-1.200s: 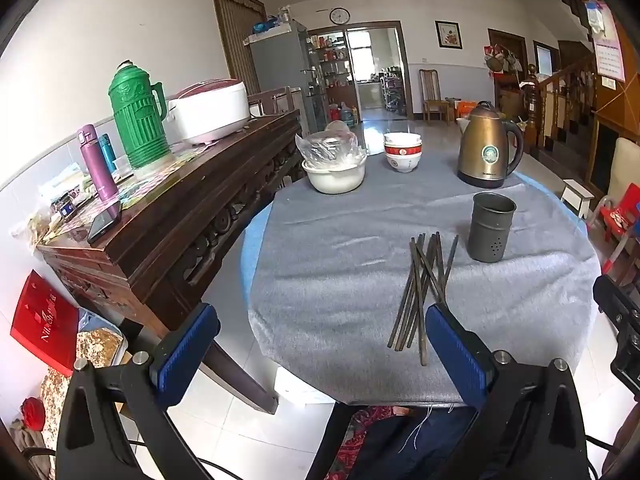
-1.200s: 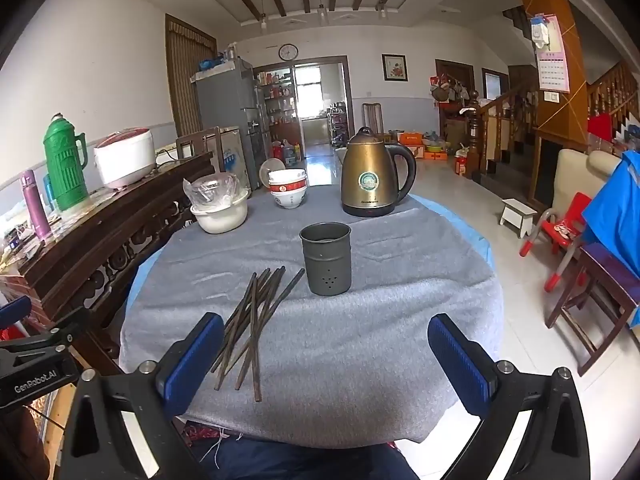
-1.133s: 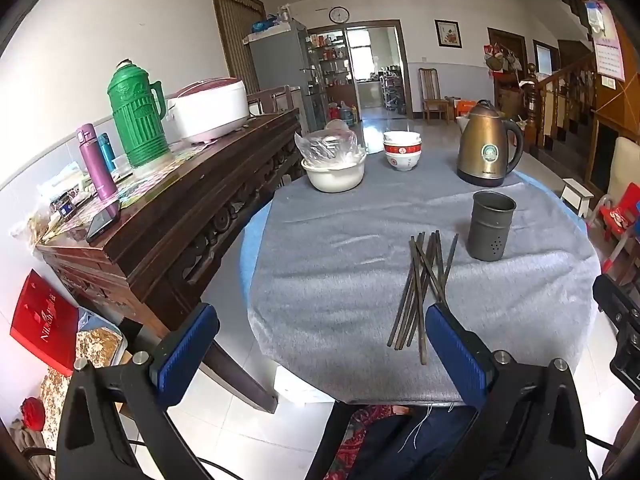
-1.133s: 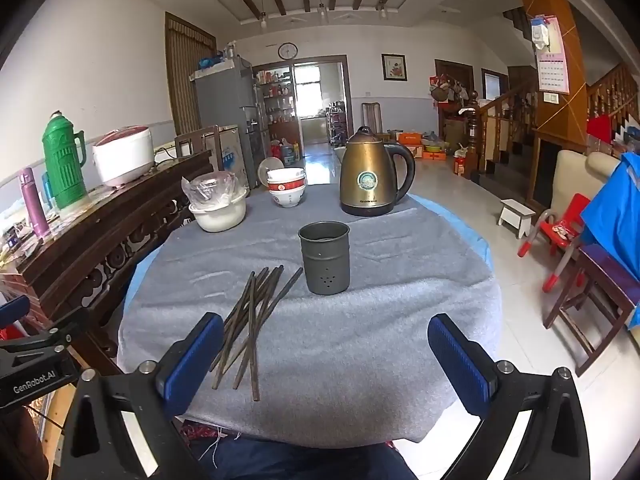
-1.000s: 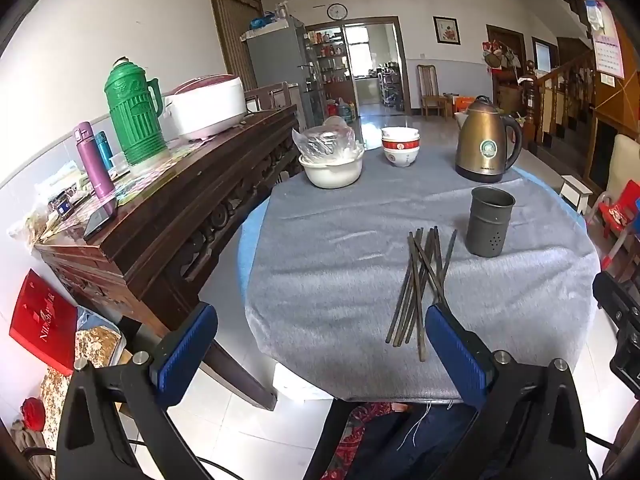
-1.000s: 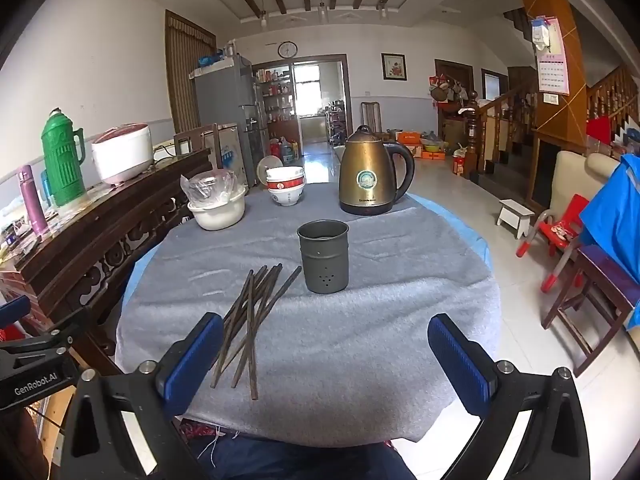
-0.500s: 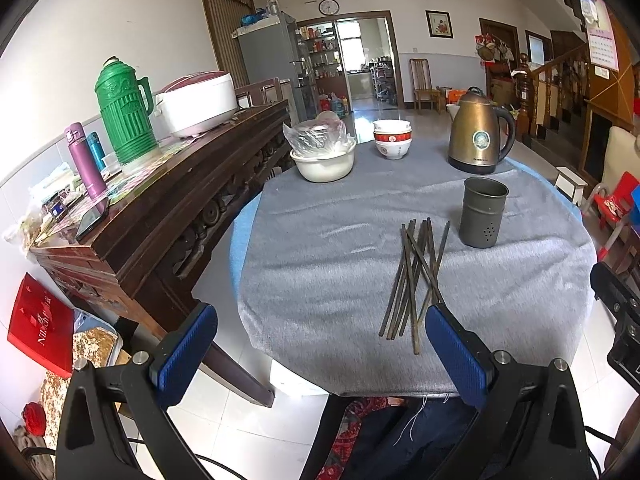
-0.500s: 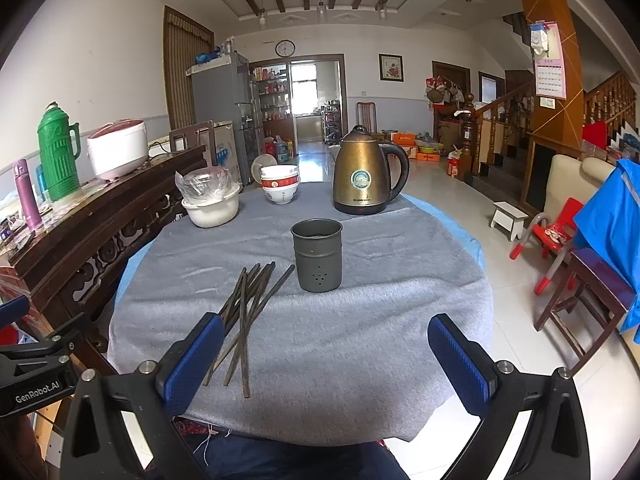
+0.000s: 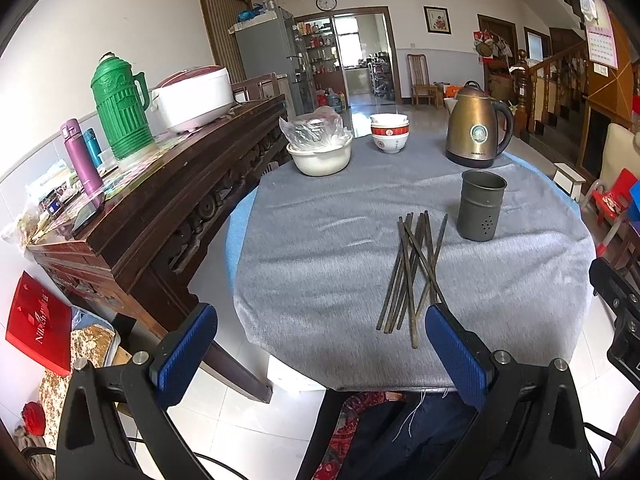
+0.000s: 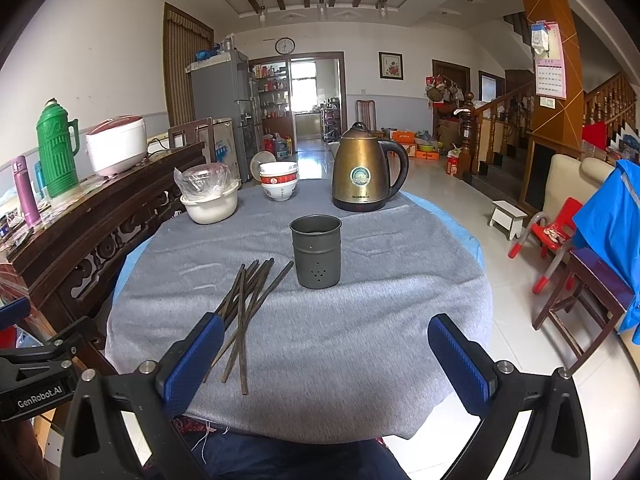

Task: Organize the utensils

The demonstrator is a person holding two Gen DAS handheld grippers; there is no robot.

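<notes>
Several dark chopsticks (image 9: 412, 268) lie in a loose bundle on the grey cloth of the round table (image 9: 320, 248); they also show in the right wrist view (image 10: 246, 308). A dark metal holder cup (image 9: 480, 210) stands upright just right of their far ends, also in the right wrist view (image 10: 317, 251). My left gripper (image 9: 320, 344) is open and empty at the table's near edge, left of the chopsticks' near ends. My right gripper (image 10: 326, 356) is open and empty above the near edge, right of the chopsticks.
A bronze kettle (image 10: 366, 168), stacked bowls (image 10: 279, 185) and a white basin with a plastic bag (image 10: 209, 196) stand at the table's far side. A dark wooden sideboard (image 9: 160, 184) runs along the left. Chairs (image 10: 580, 264) stand to the right.
Both grippers have risen and tilted down a little, so the table and chopsticks sit lower in view. Nothing on the table has moved.
</notes>
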